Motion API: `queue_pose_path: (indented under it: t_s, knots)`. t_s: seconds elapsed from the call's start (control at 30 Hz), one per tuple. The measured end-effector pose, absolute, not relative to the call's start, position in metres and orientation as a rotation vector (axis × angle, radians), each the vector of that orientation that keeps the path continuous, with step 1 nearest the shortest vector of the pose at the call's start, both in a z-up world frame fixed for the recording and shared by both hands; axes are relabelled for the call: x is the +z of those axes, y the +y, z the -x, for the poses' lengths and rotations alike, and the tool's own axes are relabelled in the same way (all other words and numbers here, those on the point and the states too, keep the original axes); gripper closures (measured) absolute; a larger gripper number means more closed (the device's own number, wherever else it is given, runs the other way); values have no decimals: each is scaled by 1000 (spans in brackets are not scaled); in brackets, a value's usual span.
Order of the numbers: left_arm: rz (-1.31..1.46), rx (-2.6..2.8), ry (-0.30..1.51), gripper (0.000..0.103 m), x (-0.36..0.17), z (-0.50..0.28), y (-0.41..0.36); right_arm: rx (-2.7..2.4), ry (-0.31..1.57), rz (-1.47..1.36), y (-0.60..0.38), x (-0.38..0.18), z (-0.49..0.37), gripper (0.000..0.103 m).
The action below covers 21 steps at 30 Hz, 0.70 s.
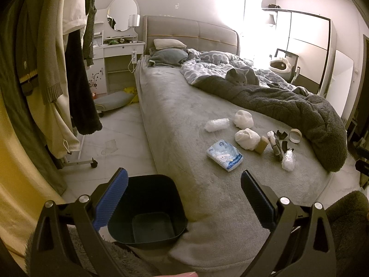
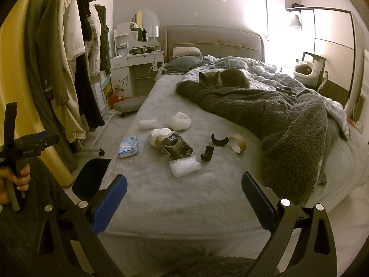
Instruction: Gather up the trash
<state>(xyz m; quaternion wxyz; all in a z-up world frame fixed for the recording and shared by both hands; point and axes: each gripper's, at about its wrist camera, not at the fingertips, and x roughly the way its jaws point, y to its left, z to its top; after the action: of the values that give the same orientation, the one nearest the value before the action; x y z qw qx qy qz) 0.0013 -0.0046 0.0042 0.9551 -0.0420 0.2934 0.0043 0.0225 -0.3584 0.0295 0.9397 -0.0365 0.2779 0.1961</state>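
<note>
Trash lies on the grey bed (image 2: 161, 196): a blue tissue pack (image 1: 224, 155) (image 2: 128, 146), two white crumpled wads (image 1: 243, 119) (image 2: 180, 120), clear plastic wraps (image 1: 216, 124) (image 2: 184, 166), a dark wrapper (image 2: 177, 147), black curved pieces (image 2: 219, 140) and a cardboard tape ring (image 1: 295, 135) (image 2: 237, 143). A dark empty bin (image 1: 147, 210) (image 2: 91, 177) stands on the floor at the bed's near left corner. My left gripper (image 1: 184, 198) is open and empty above the bin and the bed corner. My right gripper (image 2: 184, 198) is open and empty over the bed's foot, short of the trash.
A grey cat (image 2: 221, 79) lies on the rumpled blankets (image 2: 288, 120) at the right of the bed. A rolling clothes rack with coats (image 1: 57, 69) stands left. A white vanity (image 2: 136, 62) and a floor cushion (image 1: 113, 100) are beyond it. A wardrobe (image 1: 299, 46) is at far right.
</note>
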Motion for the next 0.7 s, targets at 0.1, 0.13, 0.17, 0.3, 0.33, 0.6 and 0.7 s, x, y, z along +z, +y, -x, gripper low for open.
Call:
queue_pose_path:
  t_s: [0.1, 0.13, 0.17, 0.3, 0.33, 0.6, 0.7]
  knots:
    - [87, 9, 595, 3, 4, -1, -3, 398, 570, 76, -358, 30, -23, 3]
    - [87, 9, 595, 3, 4, -1, -4, 399, 569, 76, -358, 29, -23, 3]
    - [87, 9, 596, 3, 3, -2, -3, 398, 570, 76, -359, 29, -22, 3]
    - [85, 9, 596, 3, 4, -2, -4, 399, 569, 77, -360, 29, -22, 3]
    - [86, 9, 596, 3, 4, -2, -4, 399, 569, 76, -360, 29, -23, 3]
    - [84, 10, 596, 3, 4, -1, -4, 398, 572, 78, -360, 29, -23, 3]
    - [85, 9, 596, 3, 4, -1, -4, 397, 572, 74, -361, 29, -23, 3]
